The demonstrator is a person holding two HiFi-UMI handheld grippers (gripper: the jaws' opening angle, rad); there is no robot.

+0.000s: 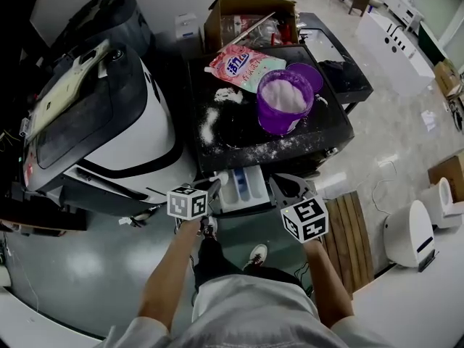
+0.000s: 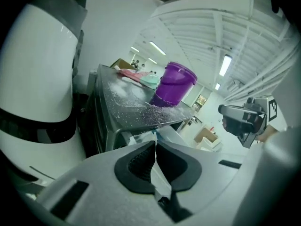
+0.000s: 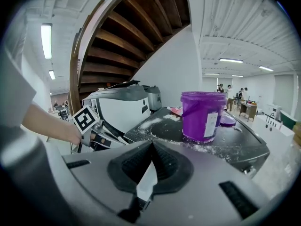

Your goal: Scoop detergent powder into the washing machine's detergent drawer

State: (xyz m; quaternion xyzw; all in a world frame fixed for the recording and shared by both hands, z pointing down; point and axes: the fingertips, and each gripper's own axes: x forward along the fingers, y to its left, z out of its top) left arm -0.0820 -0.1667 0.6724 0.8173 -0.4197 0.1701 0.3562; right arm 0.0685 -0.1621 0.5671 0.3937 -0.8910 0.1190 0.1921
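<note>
Left gripper [image 1: 212, 187], right gripper [image 1: 280, 185]: jaws pressed together, empty | flanking open detergent drawer [image 1: 243, 189] | powder bucket [image 1: 284, 101] beyond, nearer right.

the right gripper [image 3: 151, 149] fills the lower frame; its two dark jaw pads are closed against each other with nothing gripped between them. ahead, a purple bucket [image 3: 203, 114] stands upright on the dark machine top [image 3: 235, 149]. white powder [image 3: 146, 124] is scattered on this surface around the bucket's base and to its left. a purple lid [image 3: 227, 121] lies just behind the bucket. at left, the left gripper [image 3: 101, 138], with its marker cube, is held on a bare forearm [image 3: 44, 119]. a white appliance [image 3: 123, 108] stands behind it, under a wooden stair underside [image 3: 136, 27].
</note>
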